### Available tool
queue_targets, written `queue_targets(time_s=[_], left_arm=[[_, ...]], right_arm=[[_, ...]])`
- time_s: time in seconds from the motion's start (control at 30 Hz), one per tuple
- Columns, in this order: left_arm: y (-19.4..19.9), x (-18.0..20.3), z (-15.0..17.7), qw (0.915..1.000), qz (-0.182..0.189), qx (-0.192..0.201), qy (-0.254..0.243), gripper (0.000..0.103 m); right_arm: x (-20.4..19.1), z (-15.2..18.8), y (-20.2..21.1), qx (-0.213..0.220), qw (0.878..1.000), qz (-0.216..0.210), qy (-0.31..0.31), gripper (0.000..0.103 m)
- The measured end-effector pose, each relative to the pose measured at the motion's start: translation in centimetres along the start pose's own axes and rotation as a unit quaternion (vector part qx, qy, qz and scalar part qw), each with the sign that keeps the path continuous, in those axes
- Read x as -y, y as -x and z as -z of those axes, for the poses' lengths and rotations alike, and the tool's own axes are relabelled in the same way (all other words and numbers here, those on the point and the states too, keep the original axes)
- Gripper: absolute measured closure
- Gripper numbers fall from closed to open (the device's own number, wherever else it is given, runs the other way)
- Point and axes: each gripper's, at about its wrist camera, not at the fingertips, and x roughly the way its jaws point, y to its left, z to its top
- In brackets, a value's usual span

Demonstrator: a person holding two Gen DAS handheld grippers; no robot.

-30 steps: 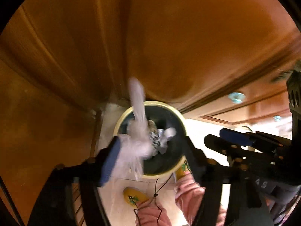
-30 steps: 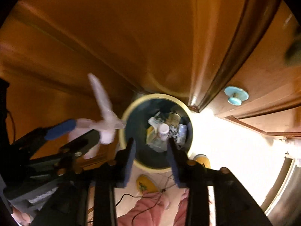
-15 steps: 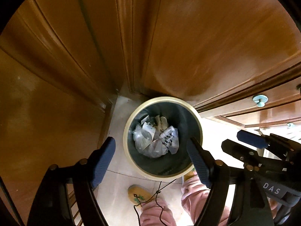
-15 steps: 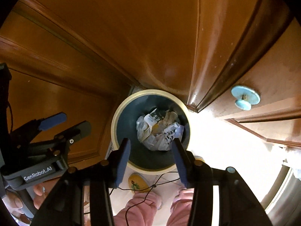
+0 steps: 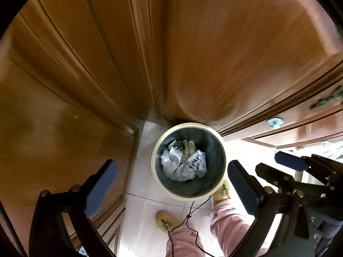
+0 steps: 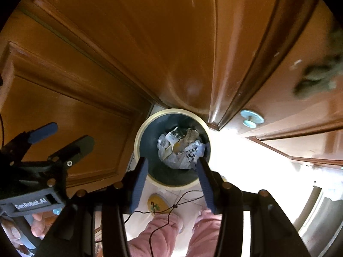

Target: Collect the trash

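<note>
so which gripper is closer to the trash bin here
Hard to call; the right looks slightly nearer. The right gripper hangs over the trash bin, fingers framing its near rim. The left gripper straddles it wider. Both are above it, empty.

Brown wood cabinets (image 5: pixel 235 53) w/ blue knob (image 6: pixel 251 118), pale tile floor (image 5: pixel 141 212)

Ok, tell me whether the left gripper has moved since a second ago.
Yes. The left gripper has risen away from the bin, which looks smaller between its fingers now. Its jaws have just been opening, with nothing between them.
</note>
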Motion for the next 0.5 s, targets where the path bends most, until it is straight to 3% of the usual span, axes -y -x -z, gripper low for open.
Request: queue_targets(time_s=[0.07,0.3,0.5], left_arm=[[1.8,0.0,-0.3,1.0,-0.001,0.003,0.003,0.001],[9.6,0.1,-1.2,0.9998,-0.005,0.018,0.006,0.001],[19.4,1.5,-2.7,0.998,-0.012,0.062,-0.006,0.001]], right_arm=[[-0.4,0.1,1.8,0.006,1.0,0.001,0.002,0.046],[-1.8,0.2,10.0,0.025,1.0,0.008,0.002,0.046],[-3.3,-0.4,19.8,0.061,0.998,-0.004,-0.004,0.046]])
